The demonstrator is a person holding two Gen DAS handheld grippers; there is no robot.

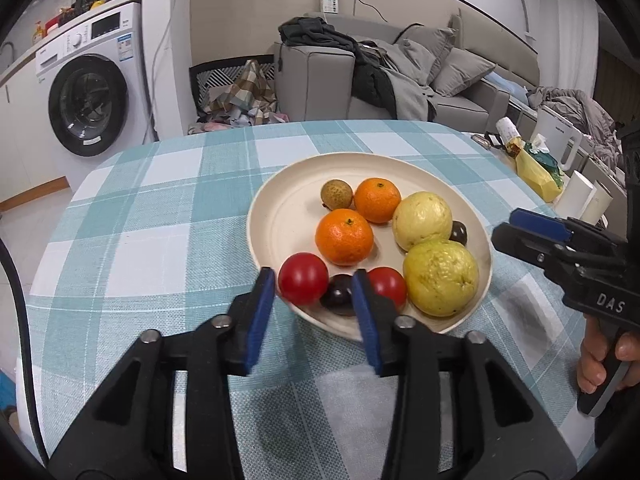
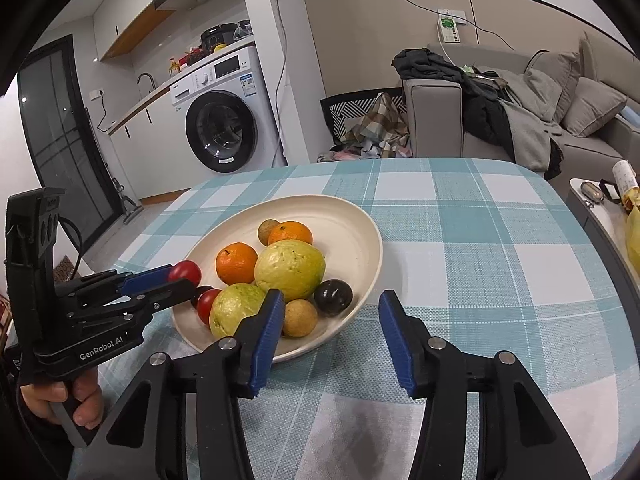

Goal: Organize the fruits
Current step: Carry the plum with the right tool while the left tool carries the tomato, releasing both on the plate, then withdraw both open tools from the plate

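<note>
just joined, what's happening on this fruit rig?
A person holds a claw in each hand over a checked tablecloth. A cream plate carries two oranges, two guavas, two red tomatoes, dark round fruits and small brown ones. The left claw is open at the plate's near edge, its fingers around a tomato and a dark fruit, not closed on either. The right claw is open, empty, at the plate's other side.
</note>
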